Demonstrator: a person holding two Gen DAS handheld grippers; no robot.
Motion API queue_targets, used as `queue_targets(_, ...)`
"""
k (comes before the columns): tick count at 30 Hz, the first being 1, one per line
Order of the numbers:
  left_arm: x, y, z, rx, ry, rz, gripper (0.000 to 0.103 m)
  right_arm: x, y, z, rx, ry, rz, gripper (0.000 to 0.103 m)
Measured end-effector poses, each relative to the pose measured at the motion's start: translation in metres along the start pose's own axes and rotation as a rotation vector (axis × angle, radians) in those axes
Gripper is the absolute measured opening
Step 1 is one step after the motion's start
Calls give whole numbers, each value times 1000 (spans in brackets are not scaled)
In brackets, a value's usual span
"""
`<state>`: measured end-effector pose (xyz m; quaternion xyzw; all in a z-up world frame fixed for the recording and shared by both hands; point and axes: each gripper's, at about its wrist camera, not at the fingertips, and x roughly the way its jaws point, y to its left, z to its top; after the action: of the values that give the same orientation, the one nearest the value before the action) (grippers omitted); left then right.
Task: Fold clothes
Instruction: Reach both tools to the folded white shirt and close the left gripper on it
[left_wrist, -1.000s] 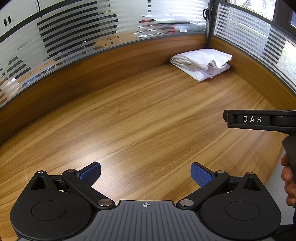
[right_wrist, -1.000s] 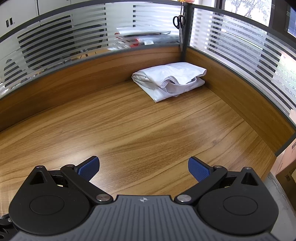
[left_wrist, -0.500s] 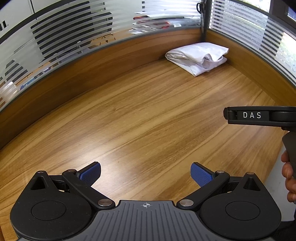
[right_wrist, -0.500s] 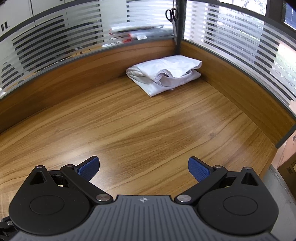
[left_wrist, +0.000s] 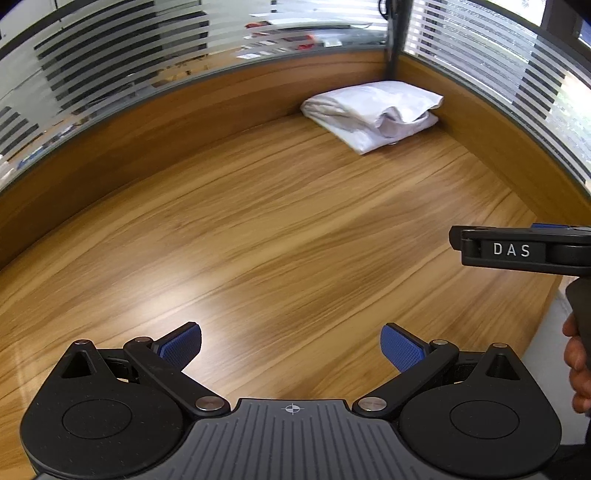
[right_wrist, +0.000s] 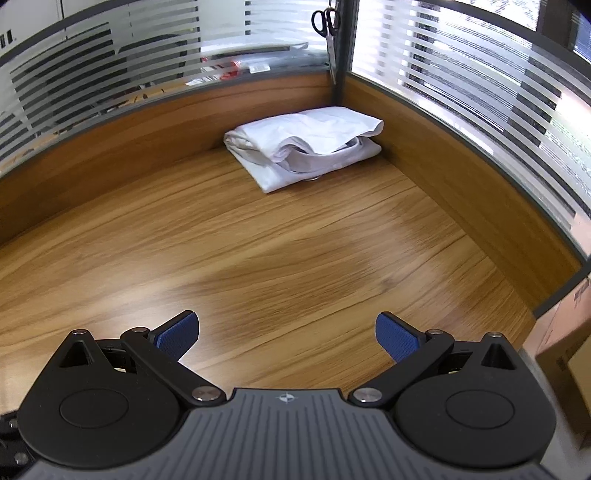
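Lying in the far corner of the wooden desk (right_wrist: 295, 258), in the upper middle of the right wrist view and the upper right of the left wrist view, the white garment (right_wrist: 306, 144) sits as a compact folded bundle, its top layer doubled over and a curled opening facing the cameras. The garment thus already lies folded; the scene fits either a finished fold set aside or a bundle waiting to be taken up and refolded, and the pictures do not settle which. The left gripper (left_wrist: 291, 347) hangs above bare wood at the bottom of its frame, jaws spread wide with nothing between the blue pads. The right gripper (right_wrist: 288, 338) hangs likewise, jaws apart and empty, well apart from the garment; its body also shows at the right edge of the left wrist view, held by a hand (left_wrist: 578, 369). Should the bundle need handling, approach low along the desk, take the thick near edge rather than the loose top flap, and keep both grippers level so the layers do not slide. Scissors (right_wrist: 327, 22) hang on the partition post above the corner; keep clear of them.
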<state>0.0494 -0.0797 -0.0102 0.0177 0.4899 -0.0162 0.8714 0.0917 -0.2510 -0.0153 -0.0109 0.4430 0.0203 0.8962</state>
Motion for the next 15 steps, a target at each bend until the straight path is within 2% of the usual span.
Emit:
queue_targets(4, 15, -29, 20, 44, -61, 22, 103, 17, -36, 24, -43, -4, 21, 103)
queue_targets(9, 37, -57, 58, 32, -125, -11, 103, 38, -81, 54, -95, -8, 49, 103)
queue_targets(15, 72, -77, 105, 14, -112, -31, 103, 77, -126, 82, -162, -28, 79, 103)
